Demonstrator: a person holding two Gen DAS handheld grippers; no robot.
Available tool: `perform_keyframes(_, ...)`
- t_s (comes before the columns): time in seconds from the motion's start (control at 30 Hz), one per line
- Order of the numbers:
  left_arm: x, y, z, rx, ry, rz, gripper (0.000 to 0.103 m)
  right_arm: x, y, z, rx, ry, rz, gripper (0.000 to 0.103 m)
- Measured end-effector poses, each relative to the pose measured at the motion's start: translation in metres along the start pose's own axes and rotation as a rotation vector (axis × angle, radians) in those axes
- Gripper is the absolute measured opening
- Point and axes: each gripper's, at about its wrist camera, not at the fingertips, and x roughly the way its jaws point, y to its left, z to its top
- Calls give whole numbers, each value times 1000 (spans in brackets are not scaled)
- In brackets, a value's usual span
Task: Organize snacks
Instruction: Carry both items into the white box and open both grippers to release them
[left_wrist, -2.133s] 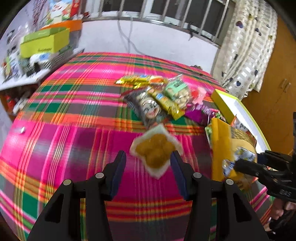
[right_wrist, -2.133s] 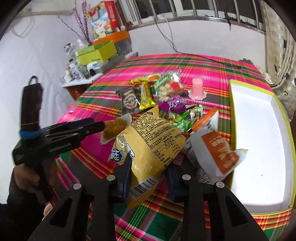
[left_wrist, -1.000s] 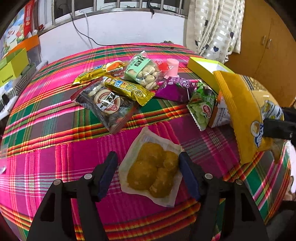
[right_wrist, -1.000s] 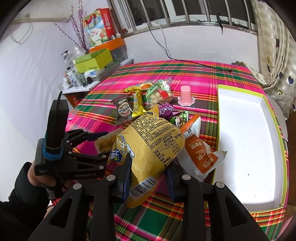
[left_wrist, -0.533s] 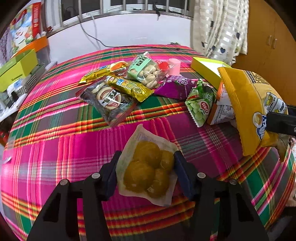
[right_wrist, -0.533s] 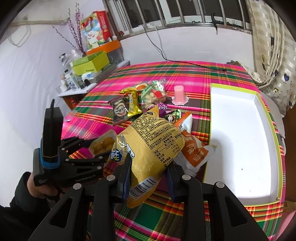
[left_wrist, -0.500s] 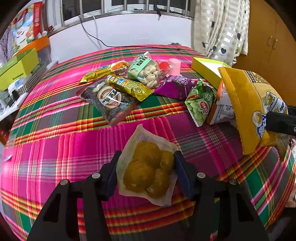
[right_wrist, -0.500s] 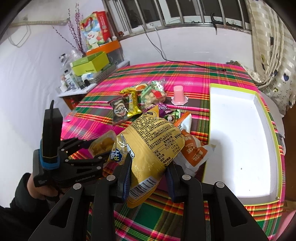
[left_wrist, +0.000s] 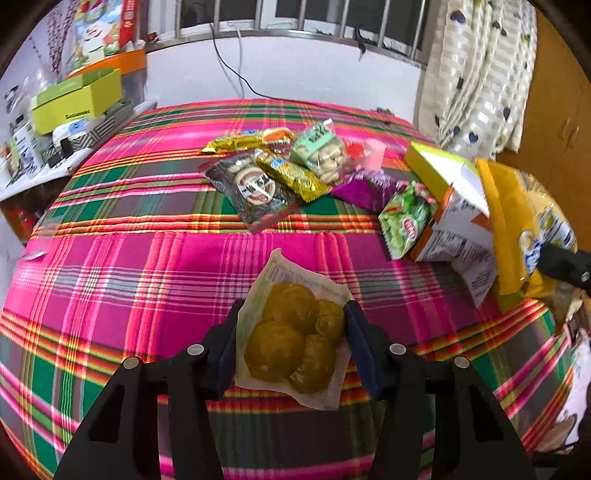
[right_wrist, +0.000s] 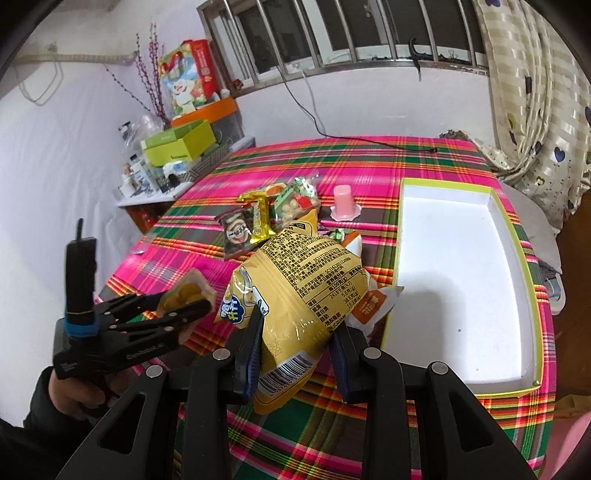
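My left gripper (left_wrist: 291, 325) is shut on a clear packet of yellow-brown pastries (left_wrist: 291, 343) and holds it above the plaid cloth; it also shows in the right wrist view (right_wrist: 184, 295). My right gripper (right_wrist: 299, 332) is shut on a big yellow chip bag (right_wrist: 299, 291), held up in the air; the bag shows at the right in the left wrist view (left_wrist: 517, 225). An empty white tray with a lime rim (right_wrist: 517, 229) lies to the right of the bag.
Several snack packets (left_wrist: 280, 173) lie in a group at the table's middle, with a green pea bag (left_wrist: 406, 218), an orange-white bag (left_wrist: 454, 236) and a pink jelly cup (right_wrist: 343, 199). A cluttered side shelf (right_wrist: 173, 155) stands at the far left.
My left gripper closed on the pastry packet and lifted it off the cloth. My right gripper rose a little with the yellow bag, away from the orange-white bag.
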Motion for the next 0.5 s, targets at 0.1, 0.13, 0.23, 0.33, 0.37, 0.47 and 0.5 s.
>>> perform_keyframes(0.1,-13,-3,3,-20,-27,-18,54,-7,-5,0,9,-15,-6,29)
perform_keyframes(0.13,-16,-4,5,-24,-33,-25,54,-9,-7,0,12,-19,-8,29)
perform_keyframes(0.23,-28,-11,10,-29,-58,-50,54,-16,-16,-1,30,-34,-21,29)
perform_keyframes(0.33,-35,-20,17,-26,-76,-76,54,-22,-26,-3,47,-43,-36,29)
perform_keyframes(0.37,-37,-24,20,-24,-81,-88,54,-23,-29,-3,53,-46,-40,29)
perform_keyframes(0.47,-40,-36,26,-9,-90,-111,54,-29,-41,-5,74,-57,-58,29)
perform_keyframes(0.5,-40,-40,28,-5,-90,-119,54,-32,-46,-6,85,-61,-68,29)
